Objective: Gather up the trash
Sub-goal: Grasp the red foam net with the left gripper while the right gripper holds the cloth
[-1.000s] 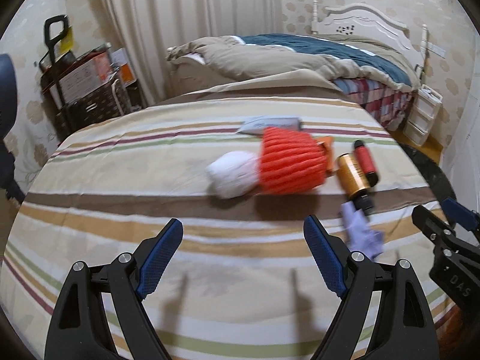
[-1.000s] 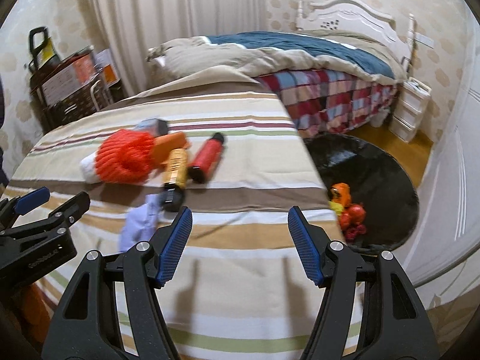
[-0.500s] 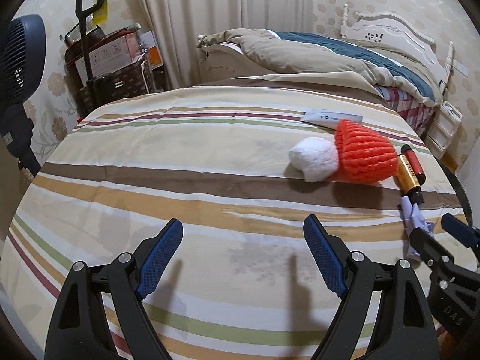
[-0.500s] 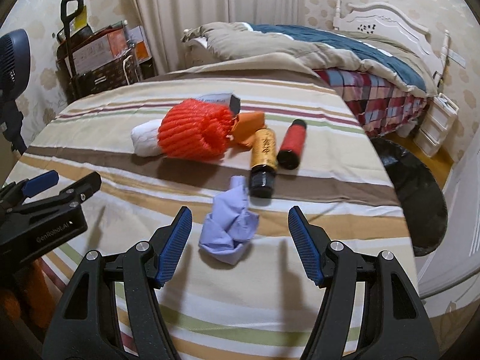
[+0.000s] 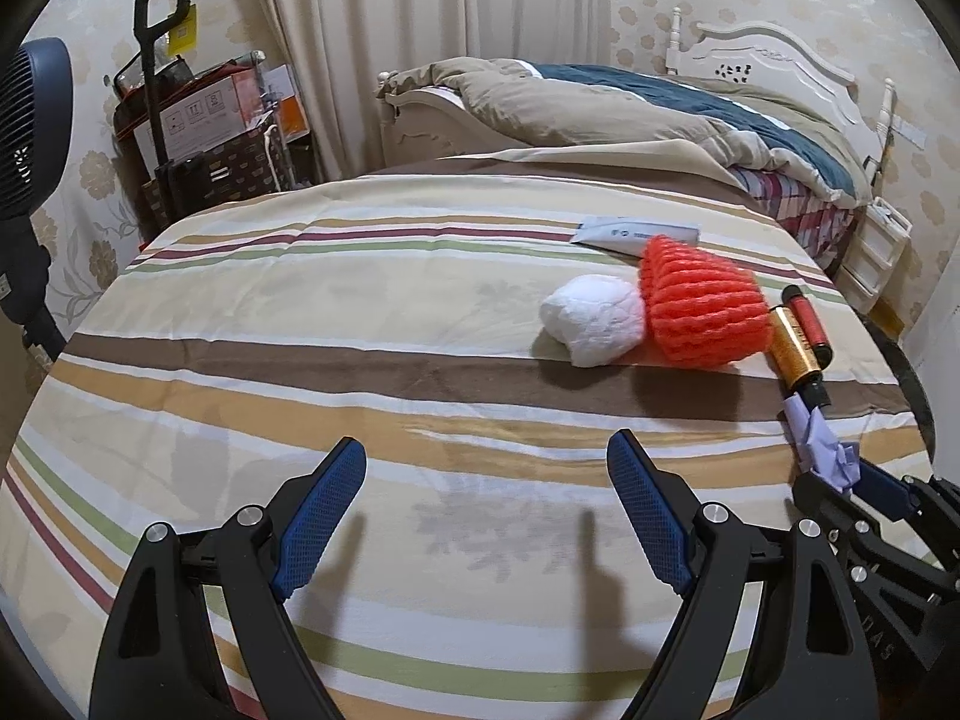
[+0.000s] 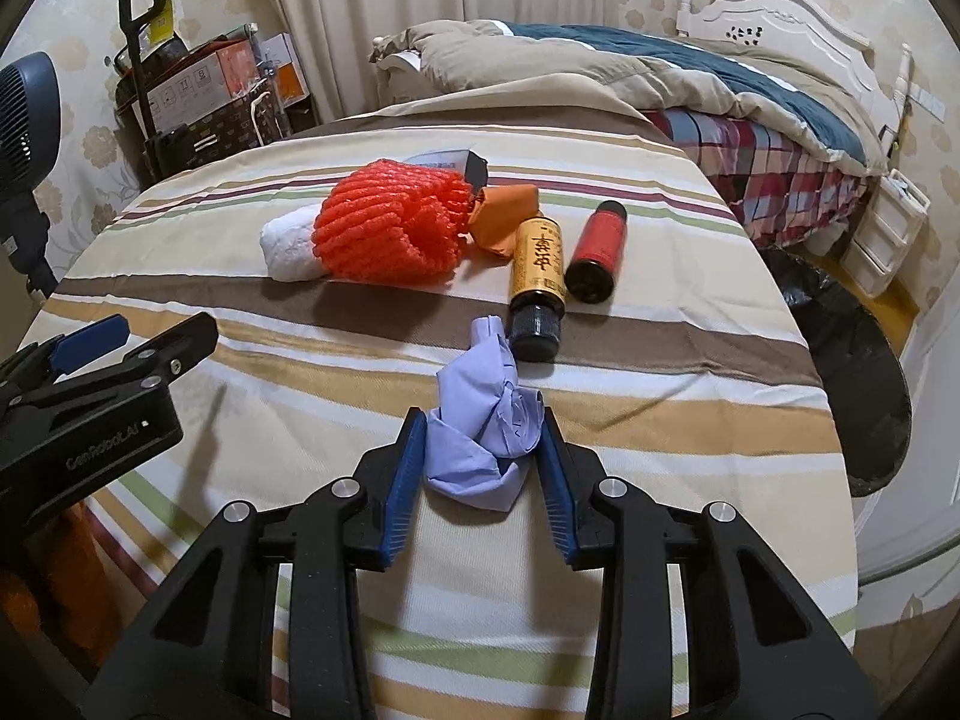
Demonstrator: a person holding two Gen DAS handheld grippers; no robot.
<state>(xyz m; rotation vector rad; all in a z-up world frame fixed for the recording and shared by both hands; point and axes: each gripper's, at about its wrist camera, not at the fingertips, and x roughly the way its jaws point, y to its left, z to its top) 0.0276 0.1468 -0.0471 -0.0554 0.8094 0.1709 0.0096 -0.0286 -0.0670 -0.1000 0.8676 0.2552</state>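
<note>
A crumpled lilac paper lies on the striped table cover; my right gripper is shut on it, a blue pad on each side. It shows at the right in the left wrist view. Beyond it lie a gold bottle, a red bottle, an orange foam net, a white wad and an orange wrapper. My left gripper is open and empty over bare cover, left of the trash.
A black trash bag stands on the floor right of the table. A bed is behind. Boxes and a cart stand at the back left, a fan at the far left. A blue-white packet lies behind the net.
My right gripper has moved forward over the lilac paper and closed on it. My left gripper has swung left, so the trash sits further right in its view.
</note>
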